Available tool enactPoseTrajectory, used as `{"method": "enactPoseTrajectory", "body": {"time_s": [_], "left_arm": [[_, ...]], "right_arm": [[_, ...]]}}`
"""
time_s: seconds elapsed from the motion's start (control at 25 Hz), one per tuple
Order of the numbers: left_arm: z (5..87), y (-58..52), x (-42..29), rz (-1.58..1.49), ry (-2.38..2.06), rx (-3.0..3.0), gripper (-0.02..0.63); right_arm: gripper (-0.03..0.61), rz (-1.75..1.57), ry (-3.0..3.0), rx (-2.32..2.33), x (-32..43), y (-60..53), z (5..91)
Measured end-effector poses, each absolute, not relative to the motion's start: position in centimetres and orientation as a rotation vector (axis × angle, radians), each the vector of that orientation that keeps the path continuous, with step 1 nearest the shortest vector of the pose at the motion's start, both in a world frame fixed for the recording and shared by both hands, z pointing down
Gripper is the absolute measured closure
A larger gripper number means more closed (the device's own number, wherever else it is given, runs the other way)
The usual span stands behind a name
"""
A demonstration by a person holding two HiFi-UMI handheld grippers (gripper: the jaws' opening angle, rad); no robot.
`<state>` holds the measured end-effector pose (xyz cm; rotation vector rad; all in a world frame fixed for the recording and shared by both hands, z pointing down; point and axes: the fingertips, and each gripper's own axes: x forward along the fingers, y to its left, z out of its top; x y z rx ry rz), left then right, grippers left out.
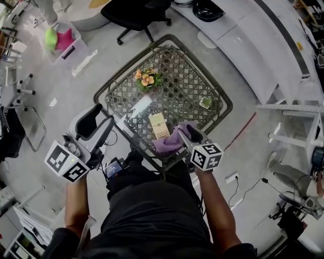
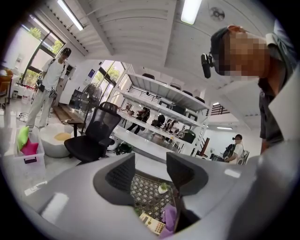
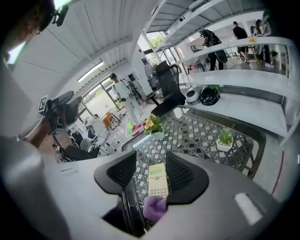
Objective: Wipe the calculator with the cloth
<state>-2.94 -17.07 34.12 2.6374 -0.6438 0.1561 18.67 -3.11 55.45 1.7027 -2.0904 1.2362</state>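
A cream calculator [image 1: 159,125] lies on the near part of the lattice glass table [image 1: 223,108], and a purple cloth [image 1: 168,142] lies crumpled just to its right at the table's near edge. My right gripper [image 1: 188,132] hangs open over the cloth. In the right gripper view the calculator [image 3: 158,179] and the cloth [image 3: 154,207] show below, between the open jaws of the right gripper [image 3: 151,164], which touch neither. My left gripper [image 1: 98,119] is open and empty, off the table's left edge. In its own view the left gripper [image 2: 150,168] looks over the calculator [image 2: 152,224] and cloth [image 2: 169,218].
A pot of orange flowers [image 1: 147,78] stands at the table's far side, a small green plant [image 1: 205,102] at its right, a white flat object [image 1: 139,107] near the calculator. A black office chair [image 1: 139,15] and a white counter [image 1: 243,35] lie beyond.
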Motion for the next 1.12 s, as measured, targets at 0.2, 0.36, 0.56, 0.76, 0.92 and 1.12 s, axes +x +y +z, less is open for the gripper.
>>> {"method": "enactPoseTrajectory", "body": {"time_s": [0.2, 0.36, 0.56, 0.76, 0.92, 1.12], "left_arm": [[35.3, -16.6, -3.2, 0.173, -0.657, 2.605, 0.387], [35.9, -16.4, -3.6, 0.180, -0.666, 2.592, 0.387], [36.5, -16.5, -4.4, 0.189, -0.684, 2.577, 0.387], [36.8, -16.5, -5.2, 0.194, -0.701, 2.569, 0.387], [37.1, -16.6, -6.0, 0.197, -0.711, 2.560, 0.387], [37.4, -17.1, -7.2, 0.191, -0.728, 2.549, 0.387]], "right_arm": [[0.380, 1.324, -1.989, 1.571, 17.2, -1.1, 61.3], [0.357, 1.366, -1.888, 1.454, 16.1, 1.0, 65.9], [0.337, 1.381, -1.764, 1.281, 14.7, 3.9, 71.2], [0.333, 1.321, -1.677, 1.161, 13.9, 5.6, 74.7], [0.333, 1.201, -1.603, 1.108, 14.3, 5.9, 76.1], [0.404, 1.068, -1.596, 1.062, 14.2, 6.2, 77.1]]}}
